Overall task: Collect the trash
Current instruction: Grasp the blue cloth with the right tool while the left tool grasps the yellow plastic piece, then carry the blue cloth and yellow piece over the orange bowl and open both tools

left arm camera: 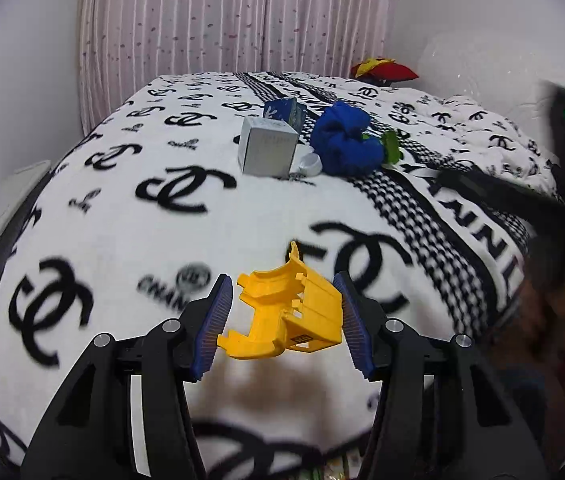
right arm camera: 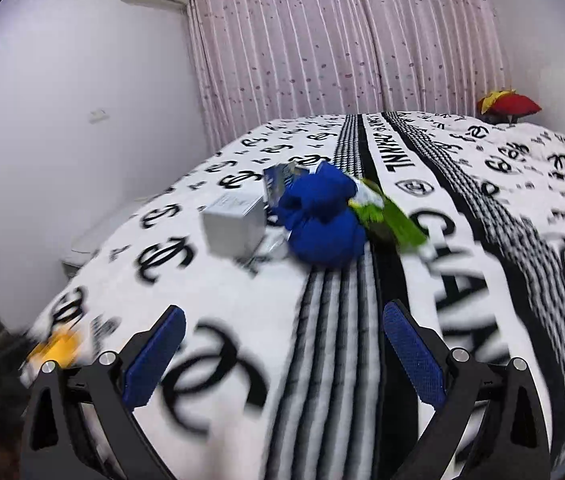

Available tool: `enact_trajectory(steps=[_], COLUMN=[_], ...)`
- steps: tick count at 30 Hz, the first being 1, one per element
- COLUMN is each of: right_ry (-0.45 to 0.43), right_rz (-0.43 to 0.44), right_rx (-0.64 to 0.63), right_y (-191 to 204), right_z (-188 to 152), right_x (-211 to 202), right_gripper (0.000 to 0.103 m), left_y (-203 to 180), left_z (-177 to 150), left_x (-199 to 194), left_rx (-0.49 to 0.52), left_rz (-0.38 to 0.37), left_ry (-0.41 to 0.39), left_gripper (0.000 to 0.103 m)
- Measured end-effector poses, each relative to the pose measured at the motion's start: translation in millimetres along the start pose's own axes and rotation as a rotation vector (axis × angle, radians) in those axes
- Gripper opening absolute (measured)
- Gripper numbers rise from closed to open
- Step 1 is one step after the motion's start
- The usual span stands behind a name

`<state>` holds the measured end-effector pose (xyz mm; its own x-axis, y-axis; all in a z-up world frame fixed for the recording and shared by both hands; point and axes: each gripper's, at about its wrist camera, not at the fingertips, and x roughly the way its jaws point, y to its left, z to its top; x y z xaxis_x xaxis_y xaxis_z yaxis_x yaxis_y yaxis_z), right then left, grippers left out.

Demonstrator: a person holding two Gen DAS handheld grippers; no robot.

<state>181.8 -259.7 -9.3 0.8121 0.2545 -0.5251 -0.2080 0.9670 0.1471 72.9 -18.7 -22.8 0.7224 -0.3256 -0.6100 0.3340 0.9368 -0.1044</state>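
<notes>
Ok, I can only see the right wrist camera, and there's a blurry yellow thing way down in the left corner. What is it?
Observer: It is a yellow plastic piece, sharp in the left wrist view. It sits between the fingers of the left gripper, which looks closed on it.
Operator: Is it lying on the bed?
Observer: It seems lifted off the blanket; a blurred shadow shows beneath it.
Operator: Is there anything small I might miss by the pile?
Observer: Yes, a small white ring lies between the grey box and the blue cloth.
</notes>
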Motion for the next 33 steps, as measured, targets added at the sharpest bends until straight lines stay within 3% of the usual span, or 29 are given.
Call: enact_trajectory(steps=[3,7,11,13,14,15,16,23,28,33], right_ry=[0.057,0.122,0.182,0.222,0.255,0.268,0.271,0.188,0.13,0.106], right_rz=[-0.049,-0.068,-0.168,-0.203,-0.205,-0.202,-0.199,-0.121,-0.059,0.012], right_rx=[-0.034,0.04,0.076,0.093,0.116,0.131,0.142,0.13,0.079,-0.011], right_y=[1.1,-8.7,-14.1,-17.9,-21.4,-23.5,-24.8,-17.9,-2.9,18.4], right_z=[25.8,52.6,69.4,69.8,68.2,66.5,64.5,66.0,60.0,29.3], right_x=[47.3,106.6,154.6,169.5,177.4,180.3,179.9,131.6,62.5,-16.1], right_gripper=[0.098,0.098,0.096,0.084,0.067,0.059,0.058,0.055,0.055,0.055], left_y=[8.9,16.3,25.3,30.6,31.7,34.4,35.8,36.0,24.8,8.3], left_z=[-10.8,-21.6,-26.3,-26.9,-27.3,-27.1,-26.9,-25.3,-24.5,-26.6], left_x=[-10.1,-16.4,-19.7,-20.5,-21.0,-21.7,-22.0,-28.0,-40.3,-53.9], left_rx=[-0.038,-0.042,-0.056,-0.065,-0.068,-0.076,-0.079,-0.082,-0.058,-0.024], left_rz=[-0.016,-0.029,-0.035,-0.029,-0.029,-0.03,-0.033,-0.031,-0.036,-0.065], left_ry=[-0.003,0.003,0.003,0.0,-0.002,-0.005,-0.007,-0.023,-0.04,-0.043], left_gripper=[0.052,0.052,0.052,0.052,0.052,0.052,0.052,0.052,0.052,0.052])
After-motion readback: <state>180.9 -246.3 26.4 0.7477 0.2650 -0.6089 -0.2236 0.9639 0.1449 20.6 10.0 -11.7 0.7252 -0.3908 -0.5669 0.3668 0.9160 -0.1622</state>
